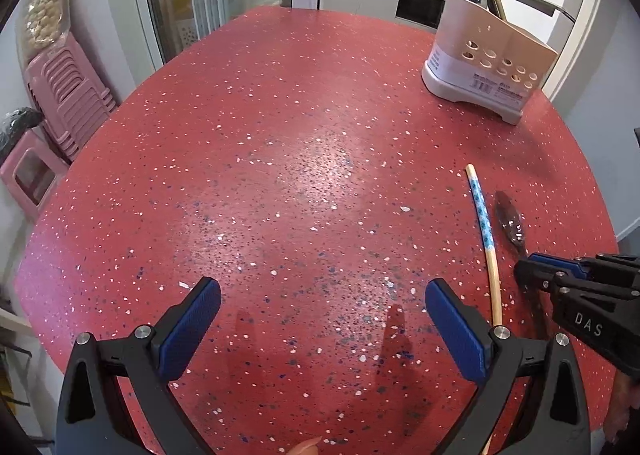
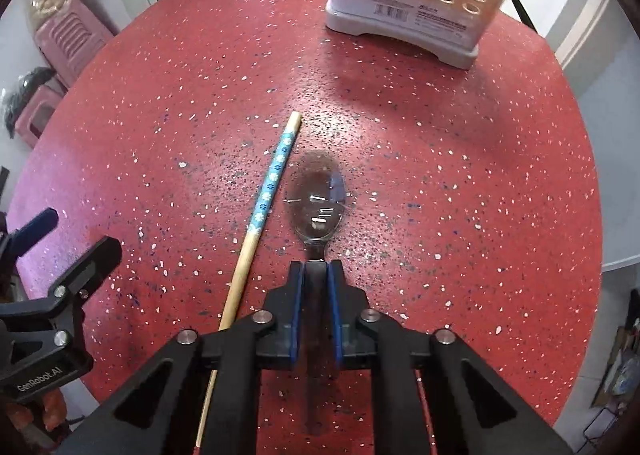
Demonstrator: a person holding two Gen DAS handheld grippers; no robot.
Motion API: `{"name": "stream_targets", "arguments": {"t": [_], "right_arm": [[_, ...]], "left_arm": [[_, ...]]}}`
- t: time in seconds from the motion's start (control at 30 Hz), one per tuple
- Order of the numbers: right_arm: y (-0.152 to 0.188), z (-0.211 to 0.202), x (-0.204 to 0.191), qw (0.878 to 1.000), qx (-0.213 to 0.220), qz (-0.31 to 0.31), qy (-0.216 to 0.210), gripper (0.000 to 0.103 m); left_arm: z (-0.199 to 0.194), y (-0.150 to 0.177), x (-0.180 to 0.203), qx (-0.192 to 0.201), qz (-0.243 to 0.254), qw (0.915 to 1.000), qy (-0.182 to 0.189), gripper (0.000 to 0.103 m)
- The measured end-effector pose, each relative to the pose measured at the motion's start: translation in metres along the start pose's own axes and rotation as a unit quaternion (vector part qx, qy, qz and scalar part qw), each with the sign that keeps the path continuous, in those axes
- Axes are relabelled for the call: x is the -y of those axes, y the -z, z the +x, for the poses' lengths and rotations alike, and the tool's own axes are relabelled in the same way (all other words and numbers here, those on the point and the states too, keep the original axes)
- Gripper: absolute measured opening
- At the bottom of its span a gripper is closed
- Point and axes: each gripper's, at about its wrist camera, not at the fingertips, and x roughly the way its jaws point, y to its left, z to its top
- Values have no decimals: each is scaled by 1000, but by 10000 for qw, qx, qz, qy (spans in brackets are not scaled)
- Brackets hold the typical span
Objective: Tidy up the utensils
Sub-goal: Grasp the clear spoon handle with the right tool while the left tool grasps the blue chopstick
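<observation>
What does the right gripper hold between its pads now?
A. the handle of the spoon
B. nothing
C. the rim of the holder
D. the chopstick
A: in the right wrist view the right gripper has its pads closed on the handle of the spoon, while the chopstick lies free beside it on the table.

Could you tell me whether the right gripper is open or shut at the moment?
Shut: in the right wrist view the right gripper has its jaws pressed against both sides of the spoon handle, with the bowl lying on the table.
</observation>
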Motion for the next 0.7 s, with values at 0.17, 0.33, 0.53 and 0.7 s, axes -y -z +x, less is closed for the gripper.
{"name": "stream_targets", "arguments": {"t": [0.17,0.33,0.53,0.7], "right_arm": [[3,-1,13,9994,106,147,-296,13],[9,-5,36,9958,152,504,-746,12],[13,-16,65,9932,284,756,-842,12],[16,-26,83,9911,358,888,-920,12]], "left_arm": [[0,-2,18,-36,199,9998,85,103],[2,-6,45,-148,546,9978,347,103],[17,-10,85,-481,1005,9924,515,103],[27,-13,111,-711,1429,9865,355,96]]}}
